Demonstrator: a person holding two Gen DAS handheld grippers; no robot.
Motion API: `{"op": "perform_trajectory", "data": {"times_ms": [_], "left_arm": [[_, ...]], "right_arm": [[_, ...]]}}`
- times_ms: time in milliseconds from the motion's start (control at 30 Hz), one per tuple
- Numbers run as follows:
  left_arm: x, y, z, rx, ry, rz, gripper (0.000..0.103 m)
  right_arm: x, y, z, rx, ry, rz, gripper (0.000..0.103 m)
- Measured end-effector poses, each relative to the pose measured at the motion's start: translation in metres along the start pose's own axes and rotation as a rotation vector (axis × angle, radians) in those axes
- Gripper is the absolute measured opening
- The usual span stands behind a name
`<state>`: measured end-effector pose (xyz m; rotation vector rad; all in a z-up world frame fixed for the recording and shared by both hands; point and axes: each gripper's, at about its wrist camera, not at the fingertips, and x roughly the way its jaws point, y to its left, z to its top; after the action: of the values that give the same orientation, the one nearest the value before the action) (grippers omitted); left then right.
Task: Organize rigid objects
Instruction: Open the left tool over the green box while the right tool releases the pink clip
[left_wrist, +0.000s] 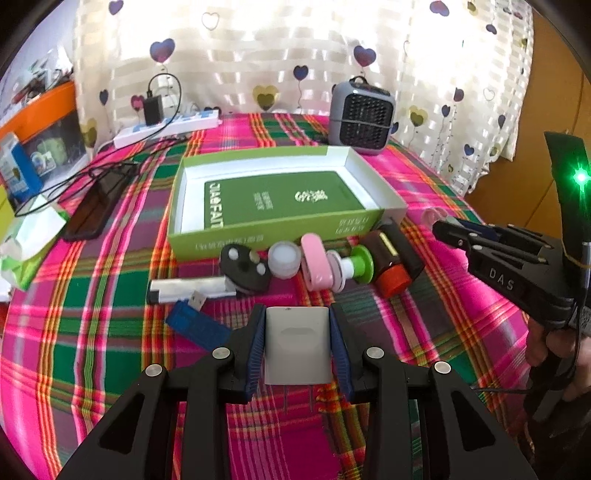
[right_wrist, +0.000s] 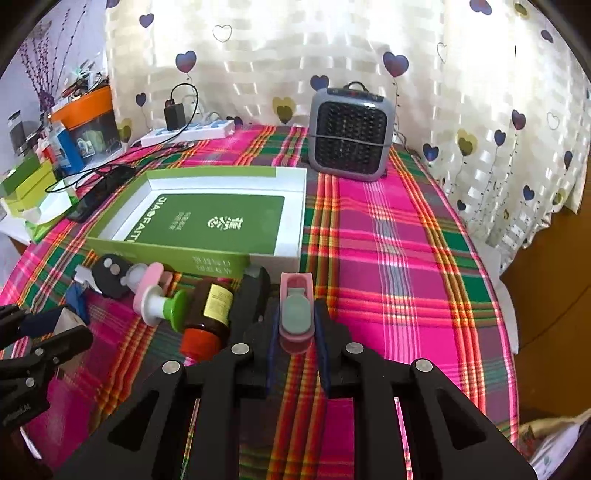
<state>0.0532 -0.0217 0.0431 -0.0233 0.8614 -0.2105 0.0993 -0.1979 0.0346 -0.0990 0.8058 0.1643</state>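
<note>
A grey flat case (left_wrist: 296, 345) is gripped between the closed-in fingers of the left gripper (left_wrist: 297, 321), near the front edge of the table (left_wrist: 424, 177). A pink clip-like piece (right_wrist: 296, 314), perhaps a small stapler, is clamped by the right gripper (right_wrist: 296, 325), just beside the green box (right_wrist: 207, 221) and touching the cloth, as far as it can be seen.

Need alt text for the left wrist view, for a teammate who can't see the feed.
The left gripper is shut on a flat grey block above a pink plaid tablecloth. Ahead, small items lie in a row, among them a blue USB stick and a brown bottle, before an open green box. The right gripper enters from the right.
</note>
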Motion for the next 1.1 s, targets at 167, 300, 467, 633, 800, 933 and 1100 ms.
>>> {"op": "perform_trajectory", "data": {"times_ms": [167, 300, 467, 633, 800, 933, 1100], "left_arm": [[0.002, 0.002, 0.017, 0.022, -0.007, -0.005, 0.032], [0.003, 0.007, 0.032, 0.022, -0.021, -0.013, 0.032], [0.010, 0.015, 0.049, 0.008, -0.024, -0.024, 0.032], [0.022, 0.023, 0.067, -0.001, -0.016, -0.025, 0.032], [0.036, 0.029, 0.081, -0.002, -0.008, -0.019, 0.032], [0.044, 0.034, 0.091, -0.006, -0.005, -0.020, 0.032], [0.052, 0.039, 0.103, -0.011, -0.007, -0.016, 0.032]], "right_arm": [[-0.004, 0.003, 0.007, -0.006, -0.014, -0.001, 0.019], [-0.006, 0.006, 0.014, -0.006, -0.026, 0.007, 0.019], [-0.004, 0.008, 0.026, -0.002, -0.031, 0.019, 0.019], [0.002, 0.010, 0.037, 0.003, -0.029, 0.030, 0.019], [0.012, 0.009, 0.048, 0.015, -0.018, 0.050, 0.019], [0.021, 0.011, 0.056, 0.017, -0.009, 0.062, 0.019], [0.032, 0.014, 0.067, 0.013, 0.002, 0.069, 0.019]]}}
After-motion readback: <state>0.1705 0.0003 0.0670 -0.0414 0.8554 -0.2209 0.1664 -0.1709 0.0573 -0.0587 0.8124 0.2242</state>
